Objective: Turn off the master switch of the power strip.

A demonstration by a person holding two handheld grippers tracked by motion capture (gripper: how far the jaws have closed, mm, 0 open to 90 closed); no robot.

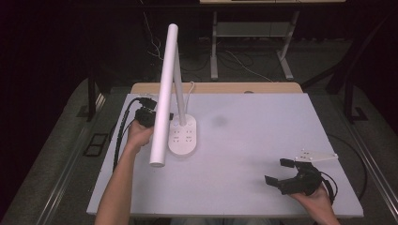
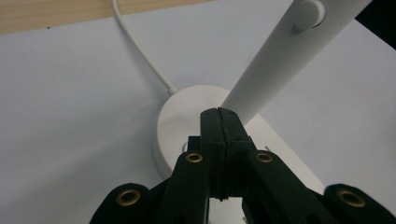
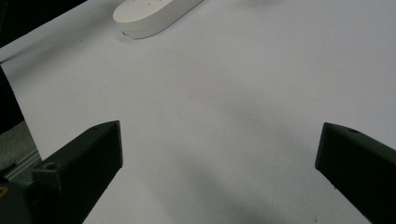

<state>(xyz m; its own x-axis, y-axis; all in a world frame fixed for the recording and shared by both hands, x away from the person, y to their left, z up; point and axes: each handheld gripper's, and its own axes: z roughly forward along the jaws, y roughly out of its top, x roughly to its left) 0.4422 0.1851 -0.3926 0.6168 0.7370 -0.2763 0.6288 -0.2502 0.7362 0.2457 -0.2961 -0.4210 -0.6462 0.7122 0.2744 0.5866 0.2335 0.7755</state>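
Overhead, one white desk lamp (image 1: 182,136) stands on a white table (image 1: 244,150), toward its left half and nearer the far edge than the near one. Its oval base sits flat, with two rows of small marks on top. One post rises from the rear of the base, and one long tube head (image 1: 163,93) slants from high above down toward the near left, its lower end hanging just left of the base. One thin white cord (image 2: 140,51) runs from the back of the base toward the far edge, where a strip of wood (image 1: 216,88) shows.

Two grippers are in view. The left gripper (image 2: 218,114) is held just left of the lamp, partly behind the tube; in the left gripper view its jaws are pressed fully together with nothing between them, the tips right over the rear of the base beside the foot of the post. Whether the tips touch the base cannot be told.

The right gripper (image 1: 281,172) rests near the right front corner, well apart from the lamp, jaws spread wide and holding nothing. Between the lamp and that gripper the tabletop lies bare, as does the far right quarter.
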